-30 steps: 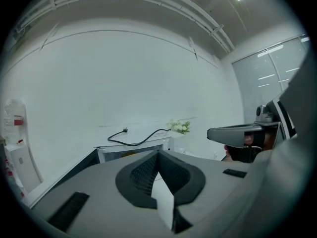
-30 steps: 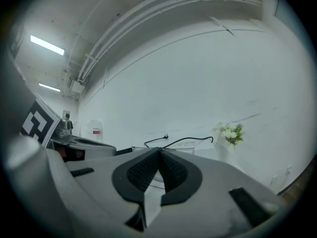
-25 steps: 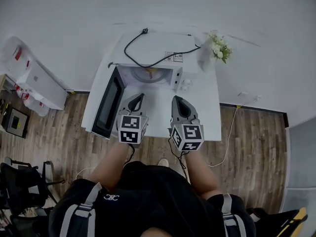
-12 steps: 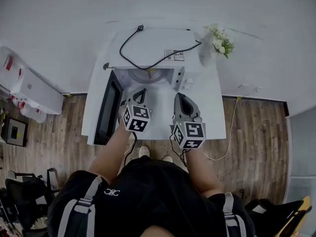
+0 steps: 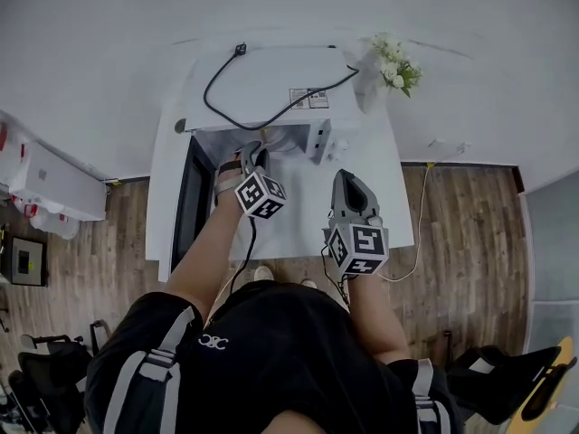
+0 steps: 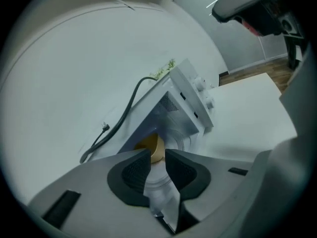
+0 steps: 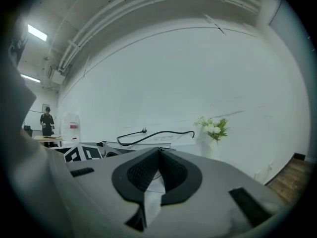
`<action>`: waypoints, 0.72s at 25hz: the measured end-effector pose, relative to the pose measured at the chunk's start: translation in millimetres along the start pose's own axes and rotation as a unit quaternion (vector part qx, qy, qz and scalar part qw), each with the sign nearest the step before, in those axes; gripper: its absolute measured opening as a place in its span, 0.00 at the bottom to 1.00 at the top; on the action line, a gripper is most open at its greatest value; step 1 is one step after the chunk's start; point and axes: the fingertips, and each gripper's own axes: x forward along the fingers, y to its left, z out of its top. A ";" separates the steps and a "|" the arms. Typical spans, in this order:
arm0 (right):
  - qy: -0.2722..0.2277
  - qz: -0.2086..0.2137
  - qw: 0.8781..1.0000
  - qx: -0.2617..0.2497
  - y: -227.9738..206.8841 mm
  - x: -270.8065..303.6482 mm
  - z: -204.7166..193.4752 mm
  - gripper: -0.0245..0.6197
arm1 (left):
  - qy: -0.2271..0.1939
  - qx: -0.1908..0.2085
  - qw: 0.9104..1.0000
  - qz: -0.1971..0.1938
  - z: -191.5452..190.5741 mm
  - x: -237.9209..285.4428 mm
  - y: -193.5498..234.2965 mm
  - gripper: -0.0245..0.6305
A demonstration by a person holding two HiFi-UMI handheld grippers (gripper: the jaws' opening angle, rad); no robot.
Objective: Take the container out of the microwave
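Left fingers [image 6: 130, 175] just opened, empty; only their view shows container [image 6: 152, 148]; right fingers [image 7: 143, 171] closed.

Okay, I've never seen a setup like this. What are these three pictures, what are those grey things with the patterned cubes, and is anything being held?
A person holds a two-jaw gripper in each hand, and the patterned cubes are part of the grippers. The head view looks down from a camera on the person's head. The other two cameras ride on the grippers and look along the jaws. On the white table stands a microwave with its door open and flowers beside it. The left gripper is at the opening. Its jaws have just been opening, with nothing between the pads. The yellowish container sits inside, beyond the tips. The right gripper is shut and empty.
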 end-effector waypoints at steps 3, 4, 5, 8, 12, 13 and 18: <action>0.001 -0.027 1.000 0.003 -16.4 -6.9 -2.5 0.04 | -0.003 0.013 1.000 0.002 -2.7 21.6 0.7 0.21; 0.001 -0.036 0.999 0.004 -21.8 -9.7 -3.6 0.04 | -0.004 0.019 1.000 0.003 -3.8 28.6 0.8 0.21; 0.002 -0.045 0.999 0.005 -27.0 -12.5 -4.6 0.04 | -0.002 0.024 1.000 0.002 -5.3 35.8 0.4 0.21; 0.003 -0.070 0.998 0.005 -41.0 -20.4 -6.8 0.04 | 0.014 0.033 0.999 -0.008 -14.1 59.4 -2.4 0.21; 0.008 -0.098 0.995 0.004 -54.9 -32.7 -11.1 0.04 | 0.032 0.052 0.998 -0.020 -26.9 87.5 -5.9 0.25; 0.010 -0.106 0.994 0.005 -58.7 -36.1 -12.8 0.05 | 0.031 0.059 0.998 -0.021 -28.2 93.1 -6.4 0.25; 0.022 -0.139 0.990 0.010 -73.8 -49.1 -21.9 0.04 | 0.036 0.090 0.995 -0.027 -35.7 120.8 -6.4 0.28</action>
